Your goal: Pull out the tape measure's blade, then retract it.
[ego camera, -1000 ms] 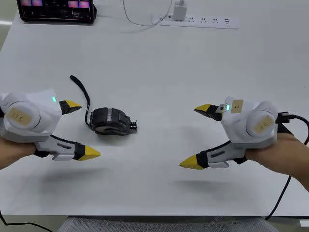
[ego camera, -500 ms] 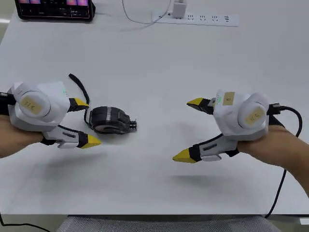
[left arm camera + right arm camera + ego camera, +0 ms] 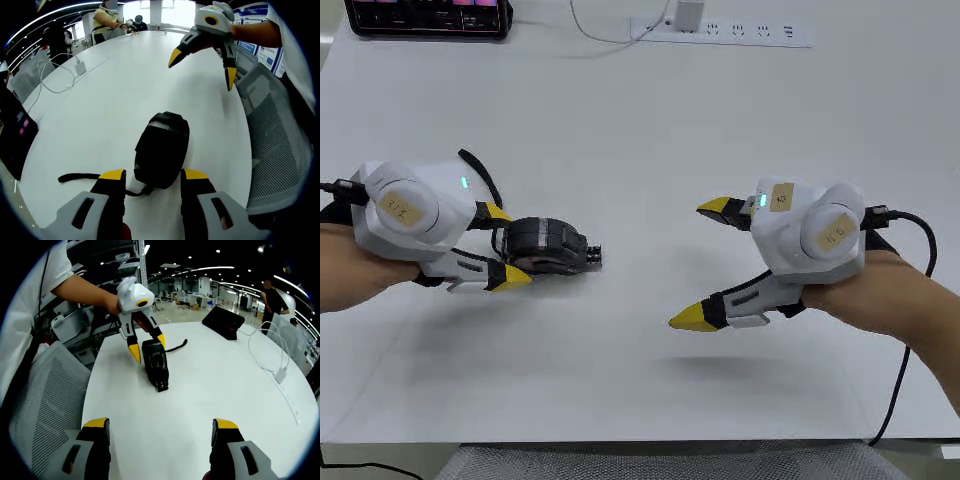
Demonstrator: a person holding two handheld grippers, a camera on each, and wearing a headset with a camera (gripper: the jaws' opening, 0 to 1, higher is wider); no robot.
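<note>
A black tape measure (image 3: 548,246) lies on its side on the white table (image 3: 650,140), its blade tip pointing right and a black wrist strap (image 3: 480,172) trailing behind. My left gripper (image 3: 504,243) is open, and its yellow-tipped fingers straddle the rear of the case (image 3: 162,148). The blade is not pulled out. My right gripper (image 3: 704,262) hangs open well to the right of the tape measure (image 3: 155,360), holding nothing.
A white power strip (image 3: 720,30) with a plugged charger and cable lies at the table's far edge. A dark tablet (image 3: 428,16) stands at the far left. A mesh chair (image 3: 272,145) is at the near edge.
My left gripper moved right until its open fingers came around the tape measure's rear. The right gripper drifted left, still open. The tape measure stayed put.
</note>
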